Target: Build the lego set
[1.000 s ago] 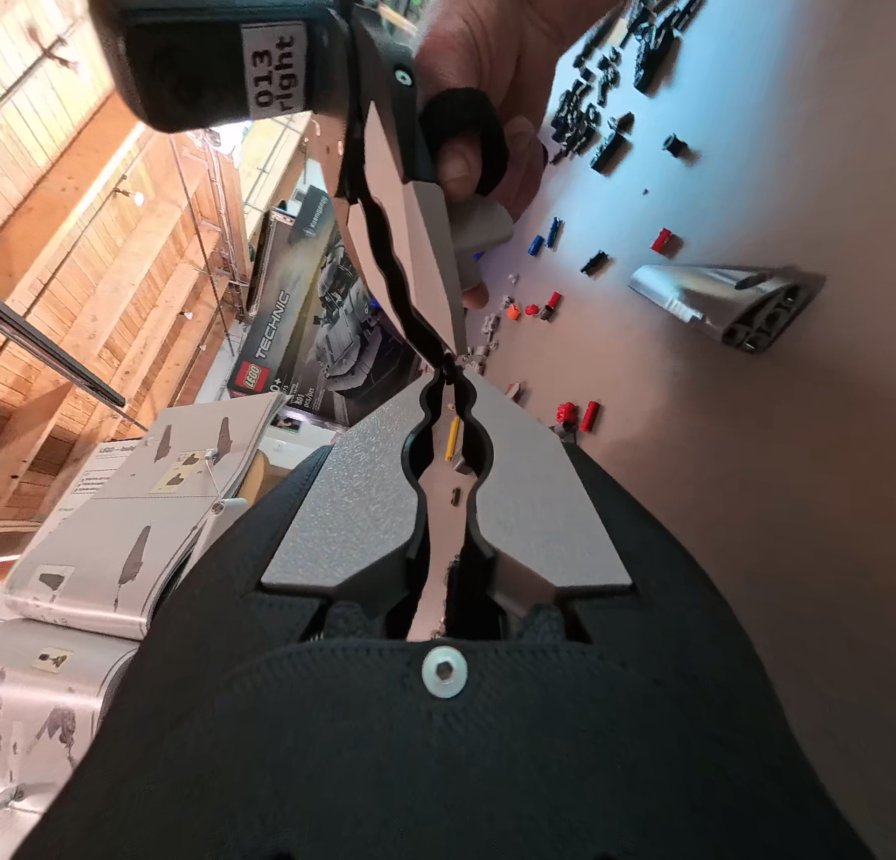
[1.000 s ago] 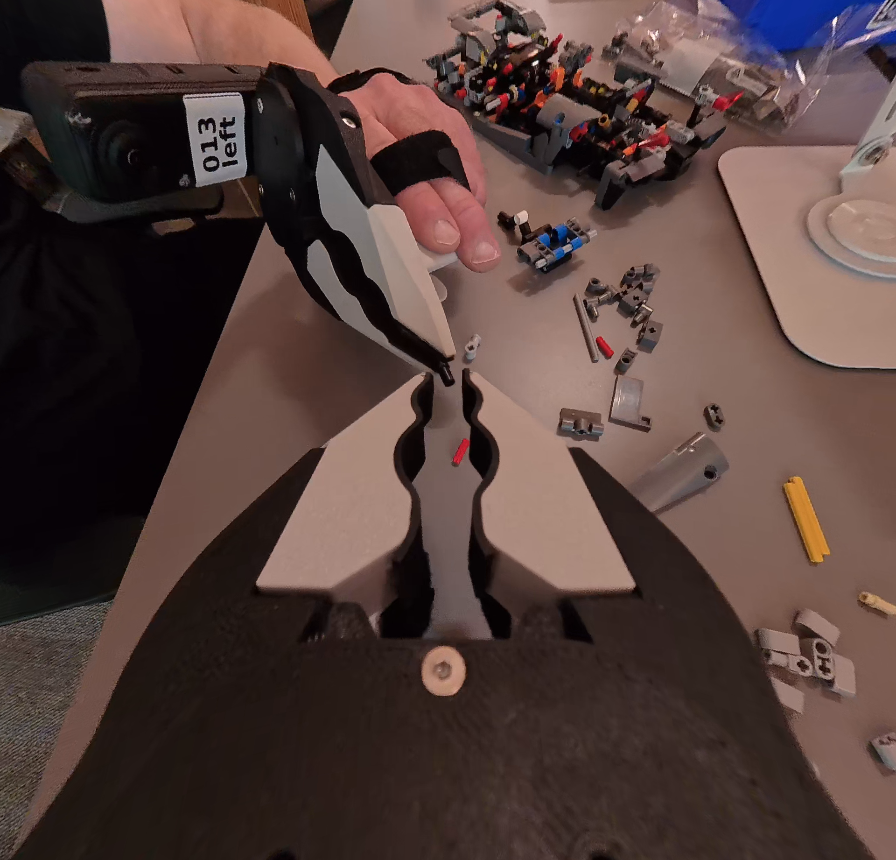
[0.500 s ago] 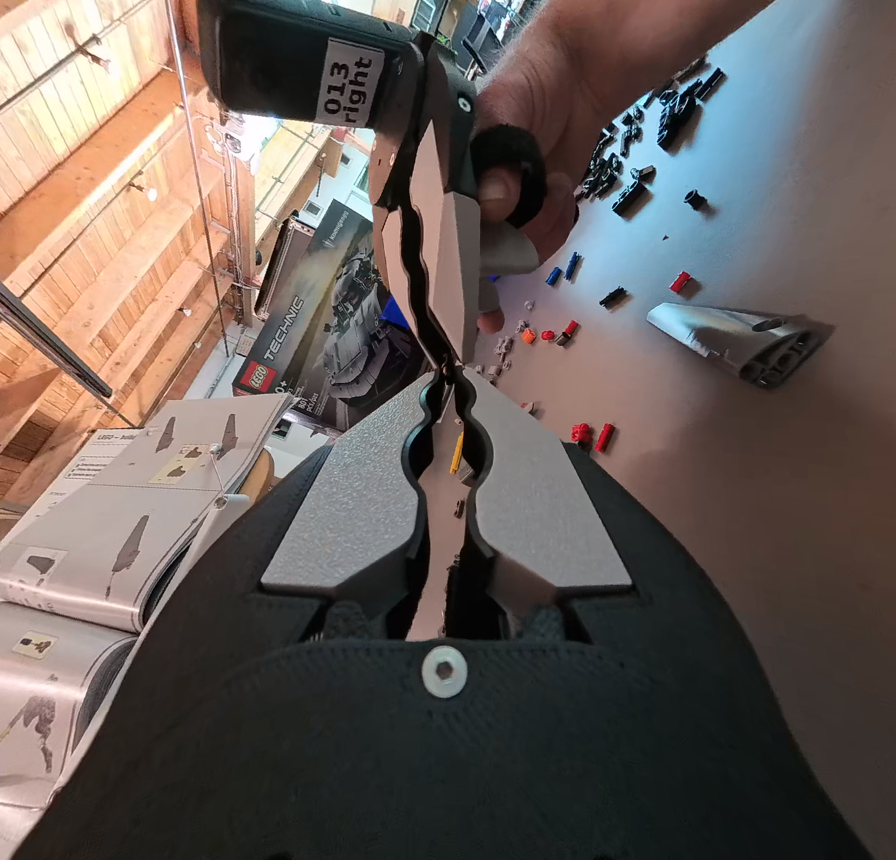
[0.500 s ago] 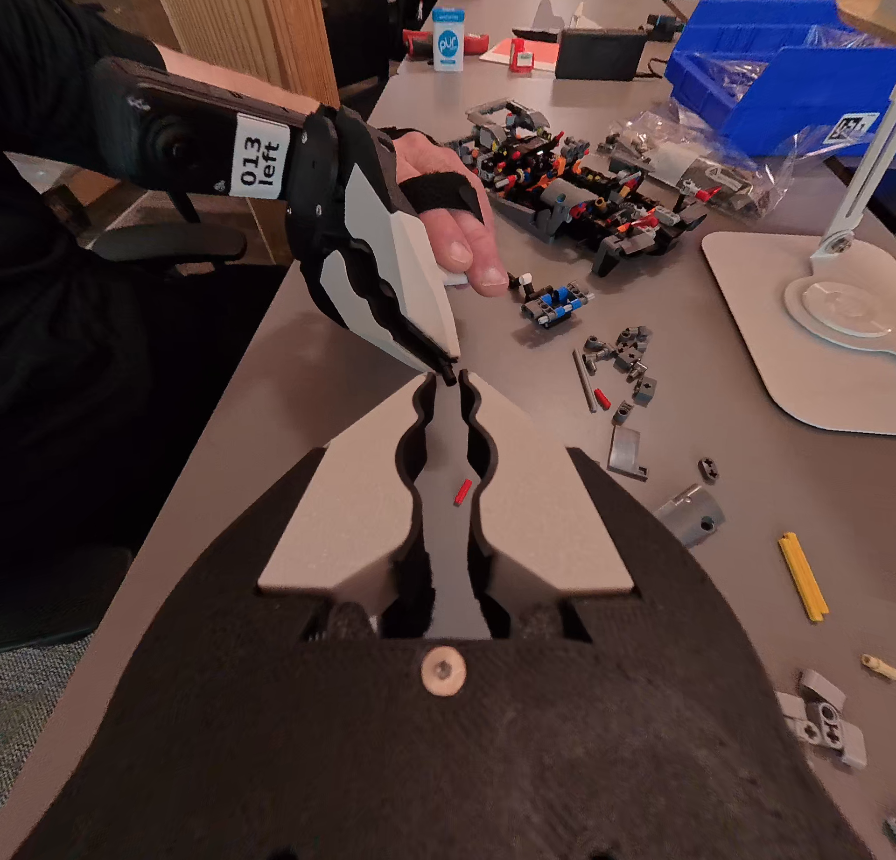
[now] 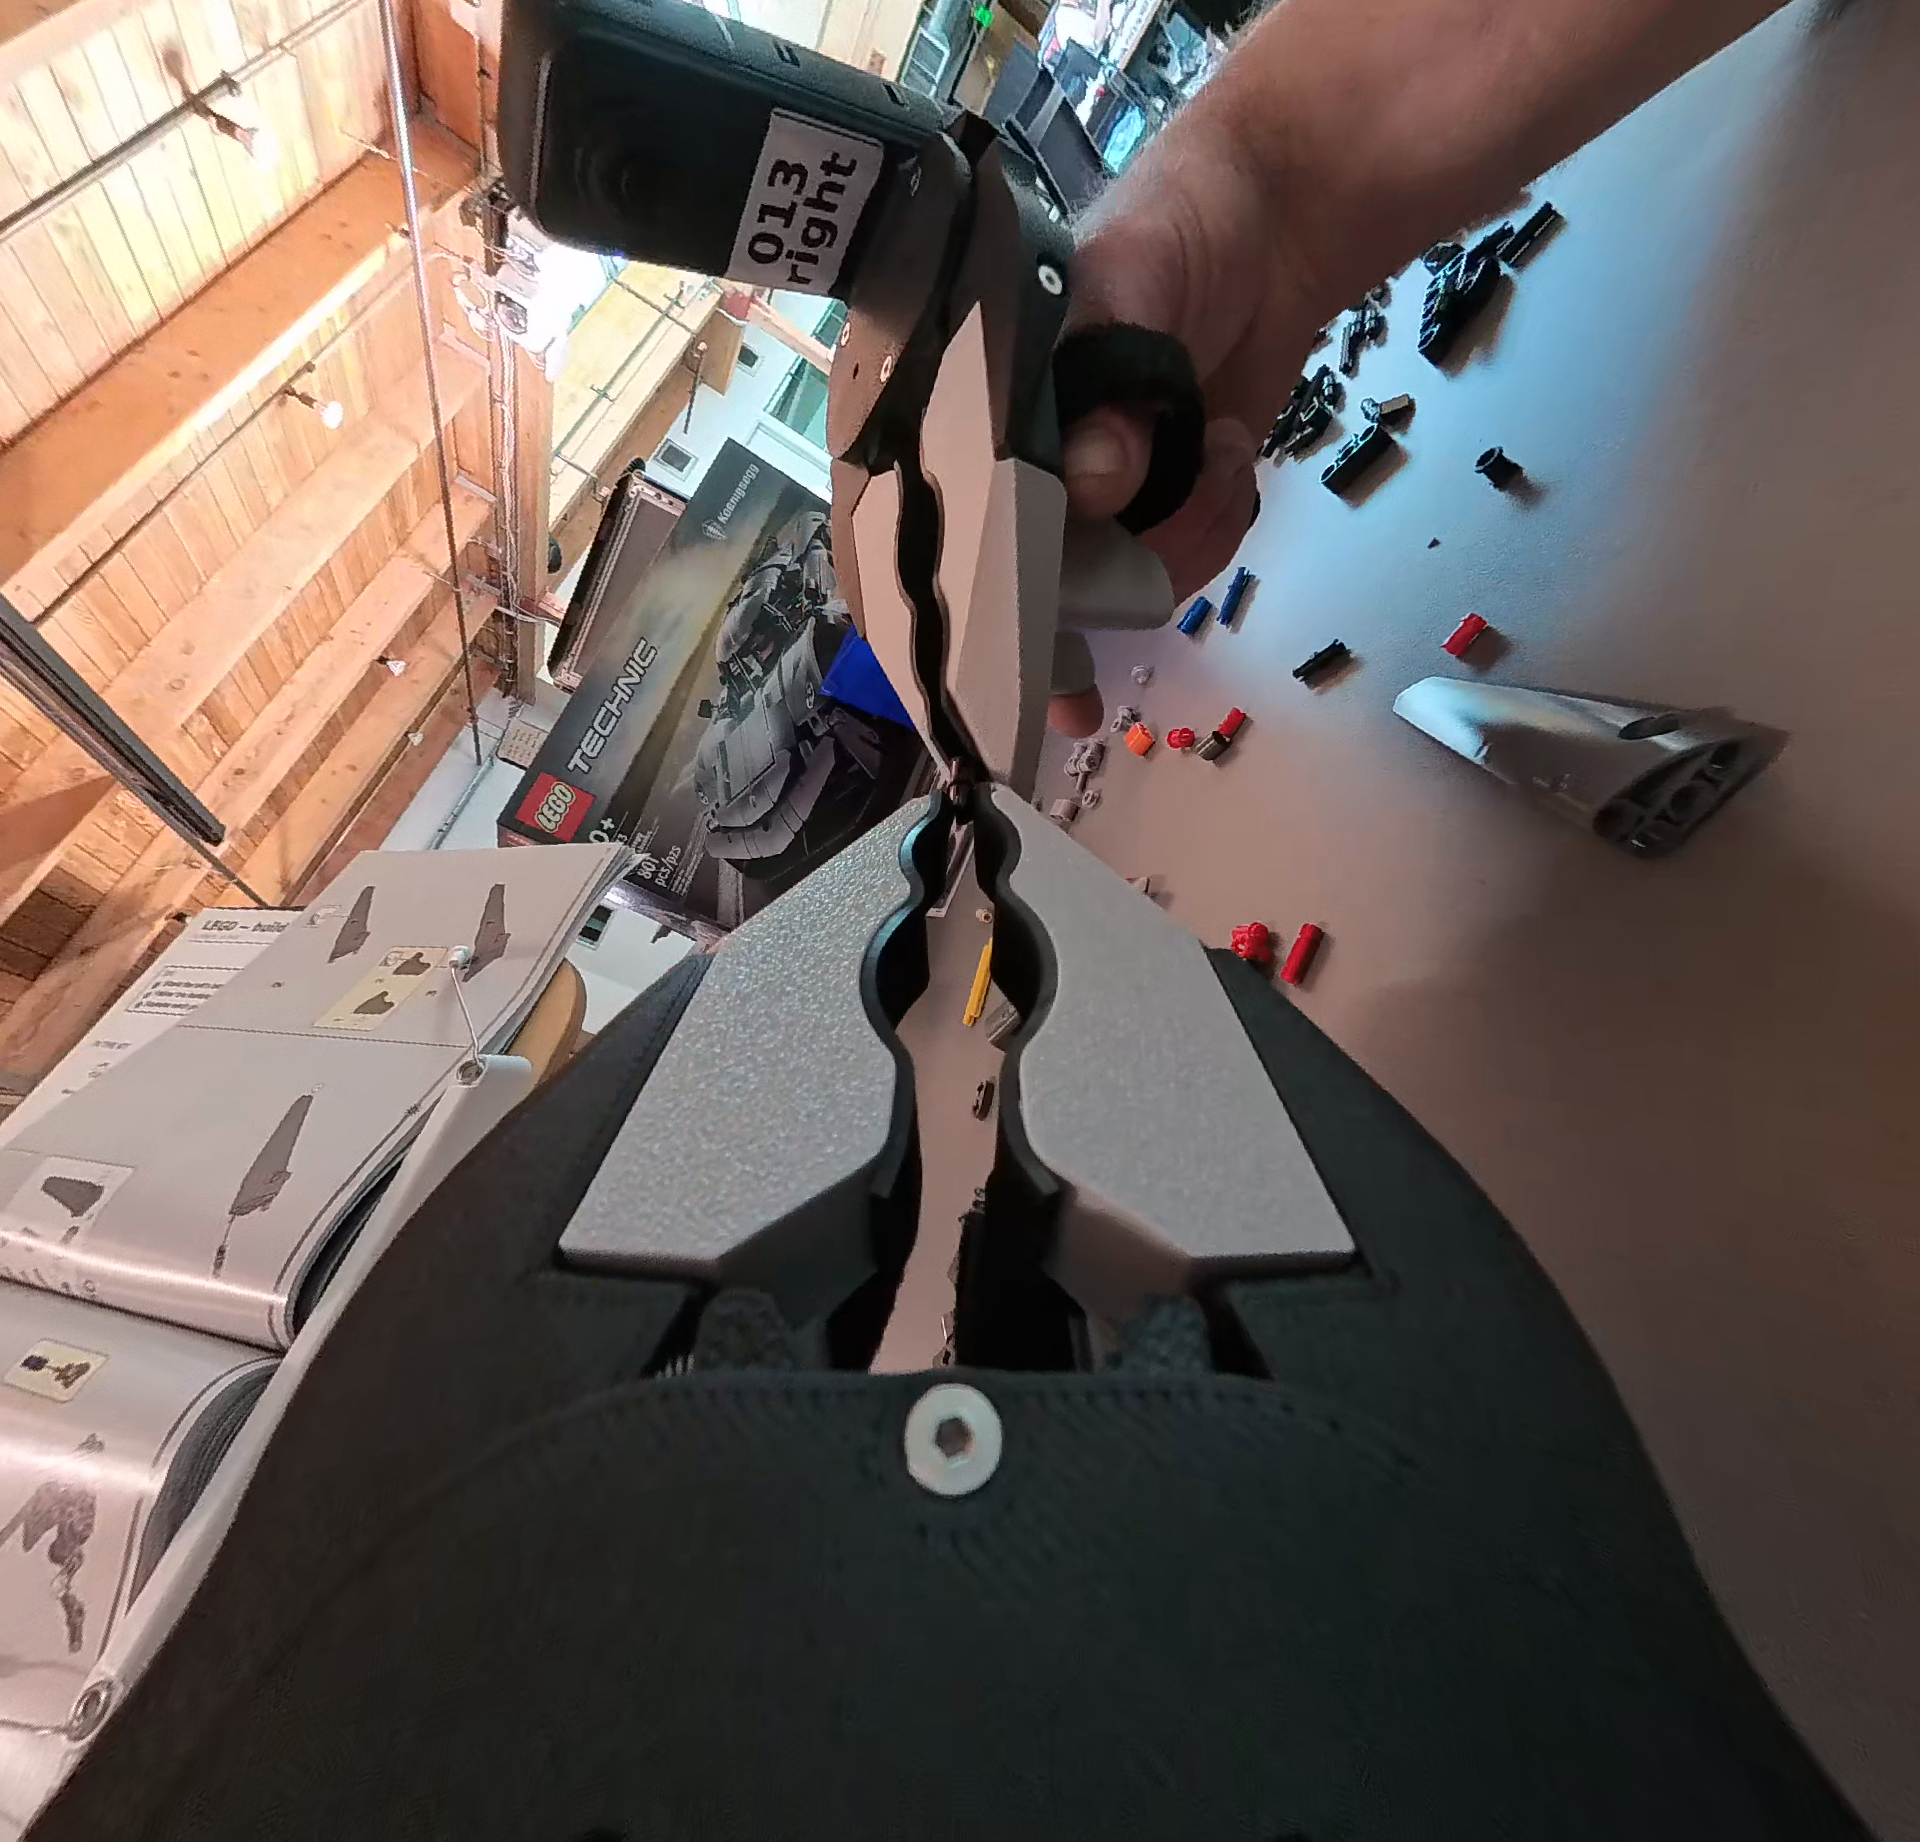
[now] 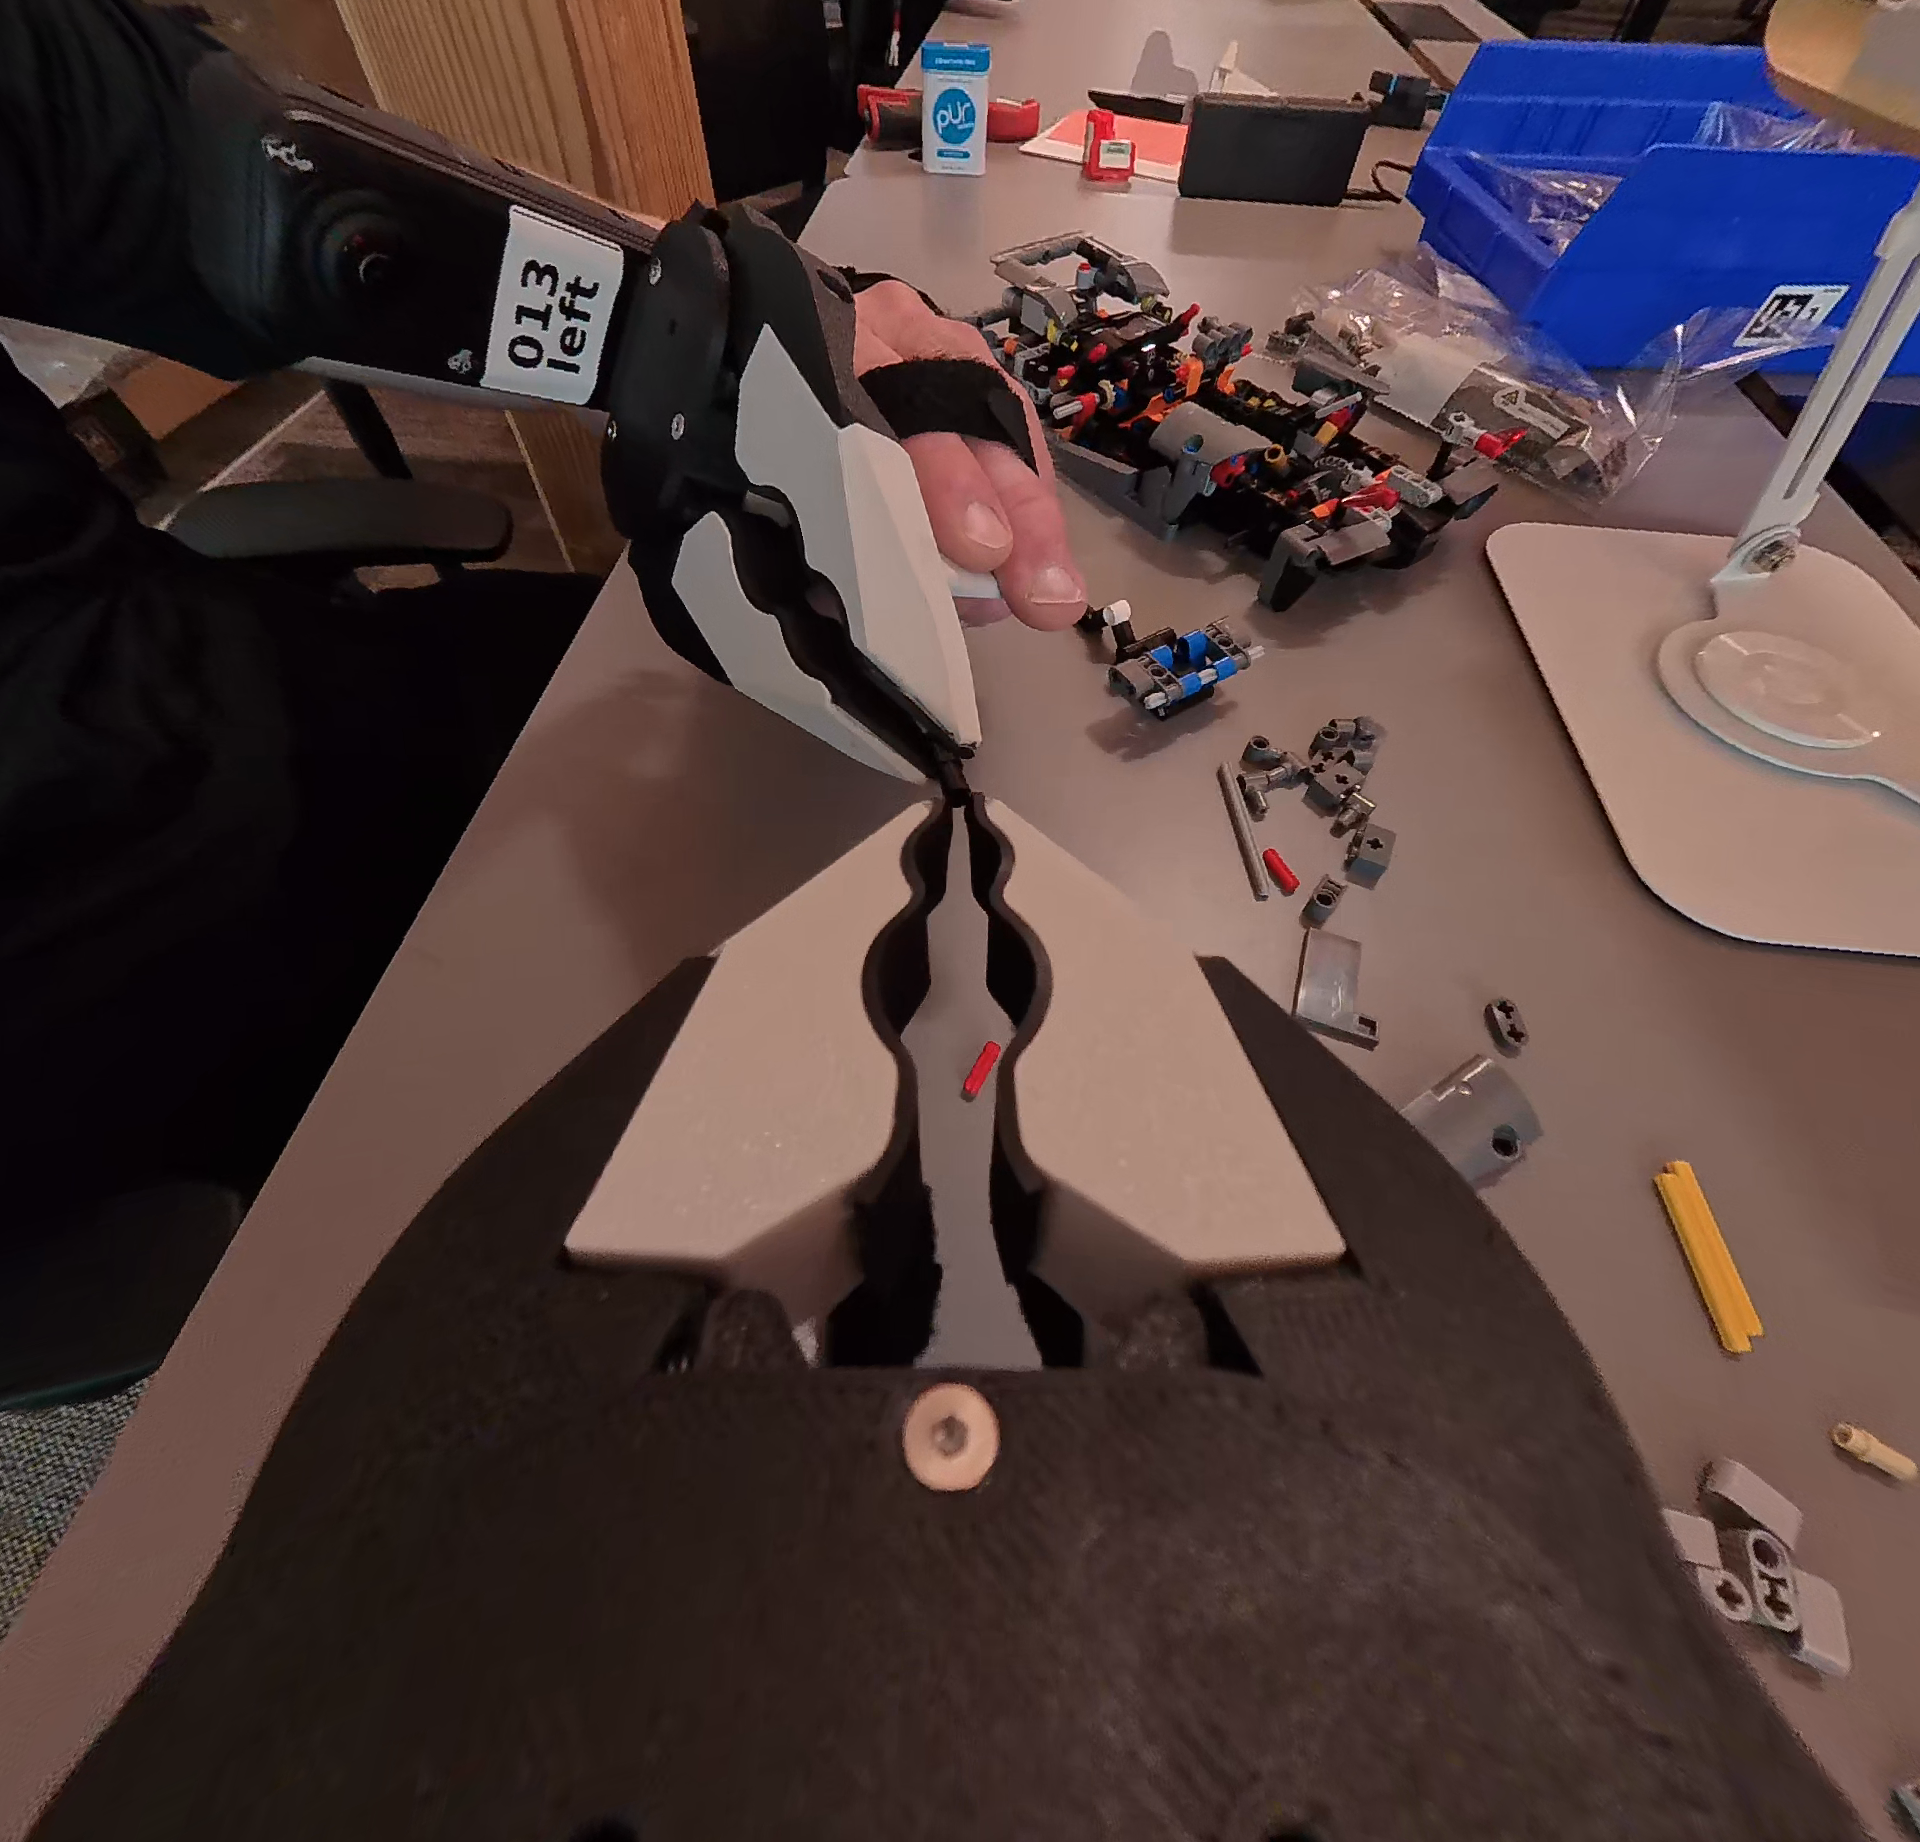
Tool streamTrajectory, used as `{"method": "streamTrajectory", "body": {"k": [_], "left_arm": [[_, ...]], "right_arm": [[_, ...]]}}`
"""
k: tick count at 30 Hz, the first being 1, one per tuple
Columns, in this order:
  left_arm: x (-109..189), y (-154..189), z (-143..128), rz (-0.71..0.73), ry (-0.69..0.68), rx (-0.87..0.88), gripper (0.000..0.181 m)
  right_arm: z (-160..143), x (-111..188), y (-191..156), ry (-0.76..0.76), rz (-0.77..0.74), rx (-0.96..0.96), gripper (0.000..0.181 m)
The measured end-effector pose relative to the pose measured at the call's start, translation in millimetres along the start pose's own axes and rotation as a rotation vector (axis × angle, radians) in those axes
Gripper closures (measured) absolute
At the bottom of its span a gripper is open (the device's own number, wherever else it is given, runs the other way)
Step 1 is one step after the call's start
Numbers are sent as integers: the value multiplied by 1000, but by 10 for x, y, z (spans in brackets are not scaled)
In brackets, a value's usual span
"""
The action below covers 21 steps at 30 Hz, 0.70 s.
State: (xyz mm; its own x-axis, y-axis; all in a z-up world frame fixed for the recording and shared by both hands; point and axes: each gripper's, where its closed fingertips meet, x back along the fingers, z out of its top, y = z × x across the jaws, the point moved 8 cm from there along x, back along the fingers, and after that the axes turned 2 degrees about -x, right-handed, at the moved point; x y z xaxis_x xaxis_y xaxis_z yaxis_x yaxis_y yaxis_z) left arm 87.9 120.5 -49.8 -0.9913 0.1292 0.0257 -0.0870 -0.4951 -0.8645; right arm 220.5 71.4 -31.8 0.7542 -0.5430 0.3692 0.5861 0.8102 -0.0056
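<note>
While both grippers meet tip to tip above the table [image 6: 644,857], the step in hand looks like a hand-over or a joining of one tiny dark piece [image 6: 954,782]. The left gripper [image 6: 951,753] is closed, with that small black part pinched at its tips. The right gripper [image 6: 961,805] is nearly closed, its tips right at the piece; whether it truly grips cannot be told.

To do this well, I would keep both tools steady and in line, let the right tips close squarely on the free end before the left lets go, and stay low over the table so a slip does not send the part off the edge.

The piece itself is too small to make out beyond being dark and short, perhaps a pin.

The half-built model [image 6: 1216,421], a dense frame of grey, black, red and orange parts, lies farther back on the table, well apart from the grippers. A small blue and black sub-assembly [image 6: 1179,662] sits nearer. Loose grey connectors [image 6: 1320,774], a red pin [image 6: 979,1070] and yellow axles [image 6: 1709,1257] are scattered around. In the left wrist view, the manual [image 5: 291,1065] lies open beside the box [image 5: 717,680].
</note>
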Motion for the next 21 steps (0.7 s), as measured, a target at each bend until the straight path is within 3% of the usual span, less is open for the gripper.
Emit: {"method": "streamTrajectory", "body": {"k": [21], "left_arm": [[35,-38,8,13,5,12,180]], "right_arm": [[-16,-80,-30,11,19,20,181]]}}
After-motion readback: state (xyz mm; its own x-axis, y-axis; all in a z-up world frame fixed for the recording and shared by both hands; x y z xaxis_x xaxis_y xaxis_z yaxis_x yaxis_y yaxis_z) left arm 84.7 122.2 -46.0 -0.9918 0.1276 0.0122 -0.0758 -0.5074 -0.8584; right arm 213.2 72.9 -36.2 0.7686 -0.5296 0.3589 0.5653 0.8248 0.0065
